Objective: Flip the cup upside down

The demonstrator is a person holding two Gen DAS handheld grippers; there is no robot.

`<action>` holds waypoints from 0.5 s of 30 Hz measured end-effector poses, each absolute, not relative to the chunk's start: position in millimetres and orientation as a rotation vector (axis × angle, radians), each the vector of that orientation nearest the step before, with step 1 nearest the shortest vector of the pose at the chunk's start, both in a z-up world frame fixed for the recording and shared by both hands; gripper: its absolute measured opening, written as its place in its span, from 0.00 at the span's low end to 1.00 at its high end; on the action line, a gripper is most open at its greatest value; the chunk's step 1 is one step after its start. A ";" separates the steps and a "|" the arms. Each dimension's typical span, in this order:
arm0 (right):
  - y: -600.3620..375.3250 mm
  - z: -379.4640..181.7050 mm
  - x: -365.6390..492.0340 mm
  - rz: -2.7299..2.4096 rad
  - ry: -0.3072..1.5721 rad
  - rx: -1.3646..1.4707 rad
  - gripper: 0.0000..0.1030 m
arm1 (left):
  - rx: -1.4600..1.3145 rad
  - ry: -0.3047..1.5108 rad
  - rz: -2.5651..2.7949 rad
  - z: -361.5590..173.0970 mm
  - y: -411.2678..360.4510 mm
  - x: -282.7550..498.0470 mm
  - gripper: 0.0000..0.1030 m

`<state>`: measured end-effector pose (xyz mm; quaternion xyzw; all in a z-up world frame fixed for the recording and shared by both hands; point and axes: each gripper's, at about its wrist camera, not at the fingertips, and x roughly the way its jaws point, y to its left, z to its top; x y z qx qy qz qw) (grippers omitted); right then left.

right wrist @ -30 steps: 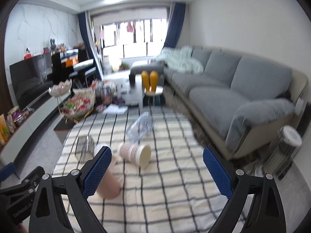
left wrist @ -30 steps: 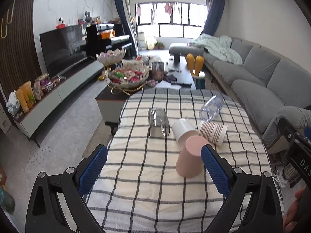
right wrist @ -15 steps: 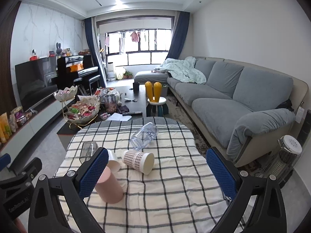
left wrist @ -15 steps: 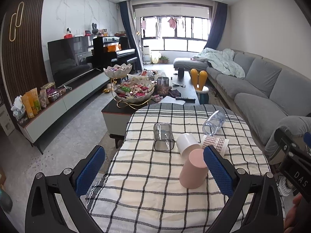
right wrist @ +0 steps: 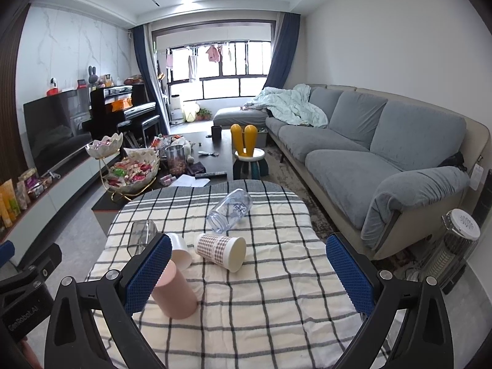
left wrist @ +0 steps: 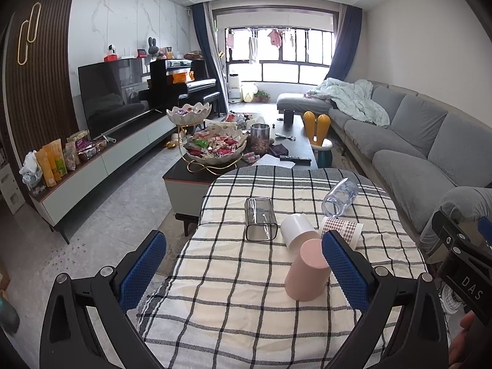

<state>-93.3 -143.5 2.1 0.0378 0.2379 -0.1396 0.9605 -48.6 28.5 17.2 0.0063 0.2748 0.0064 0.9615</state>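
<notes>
A pink cup (left wrist: 307, 270) stands upside down on the checked tablecloth (left wrist: 233, 307); it also shows in the right wrist view (right wrist: 174, 292). Behind it lie a white cup (left wrist: 296, 230), a checked paper cup (left wrist: 343, 229) (right wrist: 220, 249), a clear square glass (left wrist: 259, 223) (right wrist: 141, 236) and a clear bottle (left wrist: 339, 197) (right wrist: 229, 210), all on their sides. My left gripper (left wrist: 243, 264) is open and empty, above the near part of the table. My right gripper (right wrist: 247, 270) is open and empty too.
A dark coffee table (left wrist: 295, 150) with a snack bowl (left wrist: 215, 149) stands beyond the table. A grey sofa (right wrist: 369, 153) runs along the right. A TV cabinet (left wrist: 101, 160) lines the left wall. A heater (right wrist: 452, 246) stands at the right.
Both grippers have pulled back and risen away from the table, so the cups look smaller and farther. The pink cup stays upside down; nothing on the table moved.
</notes>
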 end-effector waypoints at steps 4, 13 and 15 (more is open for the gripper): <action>-144.1 1.8 -93.3 -0.283 0.485 0.078 0.98 | 0.014 0.556 0.014 17.2 28.2 -48.6 1.00; -142.8 1.3 -93.3 -0.284 0.486 0.077 0.98 | 0.010 0.559 0.013 17.1 29.0 -48.6 1.00; -143.0 1.4 -93.6 -0.284 0.483 0.077 0.98 | 0.011 0.562 0.017 16.9 29.9 -49.0 1.00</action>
